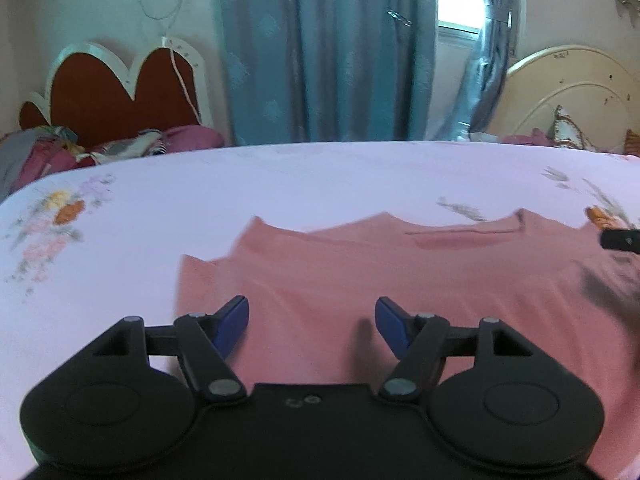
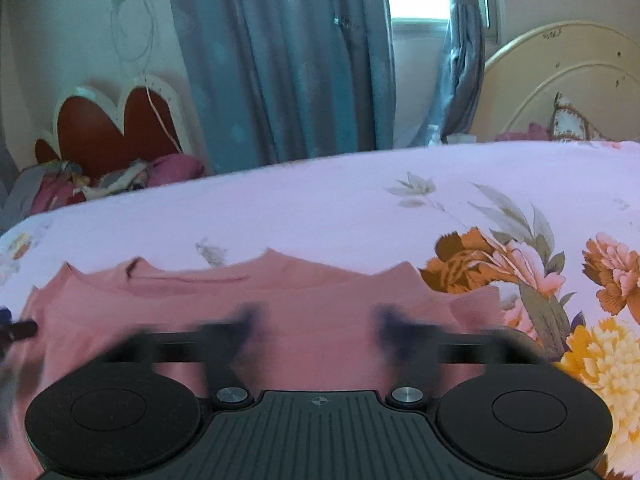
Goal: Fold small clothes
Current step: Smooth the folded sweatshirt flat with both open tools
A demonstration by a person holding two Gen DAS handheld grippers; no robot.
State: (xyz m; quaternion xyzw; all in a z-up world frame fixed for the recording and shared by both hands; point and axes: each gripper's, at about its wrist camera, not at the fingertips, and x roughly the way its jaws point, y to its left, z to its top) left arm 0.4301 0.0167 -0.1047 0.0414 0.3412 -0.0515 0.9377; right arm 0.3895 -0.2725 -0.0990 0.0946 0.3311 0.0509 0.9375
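A small pink garment (image 1: pixel 360 276) lies spread flat on the floral bed sheet (image 1: pixel 280 184), its neckline toward the far side. My left gripper (image 1: pixel 312 320) is open and empty, hovering over the garment's left part, near a sleeve. In the right wrist view the same garment (image 2: pixel 280 300) lies below my right gripper (image 2: pixel 316 332), whose fingers (image 2: pixel 240 328) are blurred by motion but stand wide apart with nothing between them. The right gripper's tip shows at the right edge of the left wrist view (image 1: pixel 620 238).
The bed sheet (image 2: pixel 360 208) has large orange and yellow flower prints on the right. A red heart-shaped headboard (image 1: pixel 116 92) with piled bedding stands far left. Blue curtains (image 1: pixel 328 48) and a cream headboard (image 1: pixel 576 92) stand behind.
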